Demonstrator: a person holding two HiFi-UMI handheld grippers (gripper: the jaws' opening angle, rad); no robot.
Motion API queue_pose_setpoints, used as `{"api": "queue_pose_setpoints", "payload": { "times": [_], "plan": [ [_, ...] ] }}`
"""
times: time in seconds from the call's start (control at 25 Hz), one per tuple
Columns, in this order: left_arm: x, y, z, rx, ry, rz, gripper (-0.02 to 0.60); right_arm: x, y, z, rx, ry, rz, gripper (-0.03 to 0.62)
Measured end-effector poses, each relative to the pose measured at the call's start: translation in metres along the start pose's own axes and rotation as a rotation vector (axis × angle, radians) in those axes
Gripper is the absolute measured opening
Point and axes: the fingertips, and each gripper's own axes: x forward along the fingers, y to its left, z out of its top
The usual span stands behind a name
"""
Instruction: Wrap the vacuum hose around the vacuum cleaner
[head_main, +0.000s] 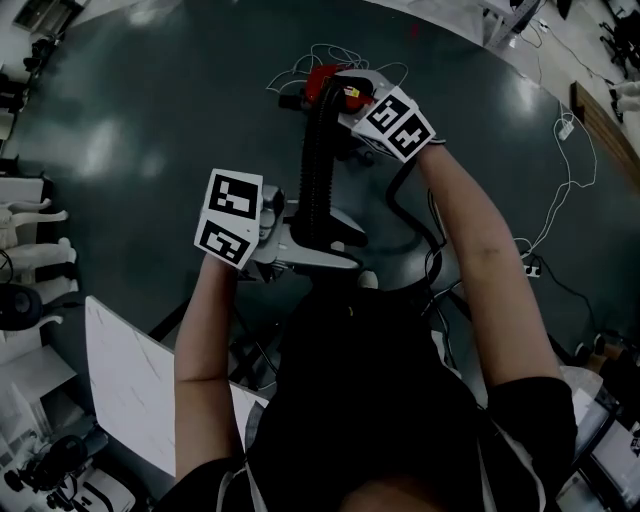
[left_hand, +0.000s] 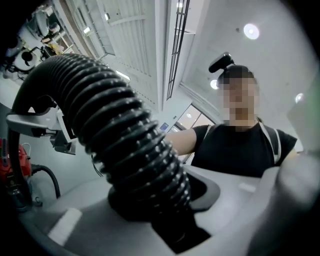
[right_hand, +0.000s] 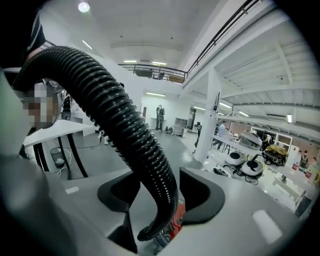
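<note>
Black ribbed vacuum hose (head_main: 316, 160) running up frame centre, left claw (left_hand: 160, 210) clamped on its lower end, right claw (right_hand: 157, 197) apart around its upper end, red vacuum cleaner (head_main: 322, 80) just beyond, open dark floor (head_main: 140, 120) upper left, white tabletop (head_main: 125, 385) edge lower left.

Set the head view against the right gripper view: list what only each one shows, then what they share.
Only the head view: the person's forearms, the left gripper and white cables on the floor.
Only the right gripper view: a balcony, a white pillar, and its jaws standing apart either side of the vacuum hose.
Both: that black ribbed hose, the red vacuum cleaner and the right gripper.
</note>
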Motion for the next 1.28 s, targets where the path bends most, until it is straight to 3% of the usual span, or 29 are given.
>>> {"api": "queue_pose_setpoints", "payload": {
  "times": [0.16,0.4,0.6,1.0,1.28],
  "plan": [
    [-0.013,0.005,0.005,-0.009,-0.013,-0.024,0.144,0.013,0.0,0.0,-0.058,0.043,0.028,0.205],
    [-0.038,0.034,0.008,0.003,-0.035,0.039,0.15,0.015,-0.034,-0.001,-0.031,0.14,-0.044,0.196],
    [-0.047,0.048,0.007,0.021,-0.014,0.024,0.152,0.013,-0.053,-0.001,-0.047,0.233,-0.051,0.196],
    [-0.066,0.04,0.043,0.143,-0.082,-0.049,0.155,-0.006,-0.085,0.033,-0.103,0.351,-0.053,0.195],
    [-0.073,0.029,0.054,0.216,-0.053,-0.087,0.154,-0.022,-0.097,0.065,-0.182,0.394,-0.077,0.193]
  ]
}}
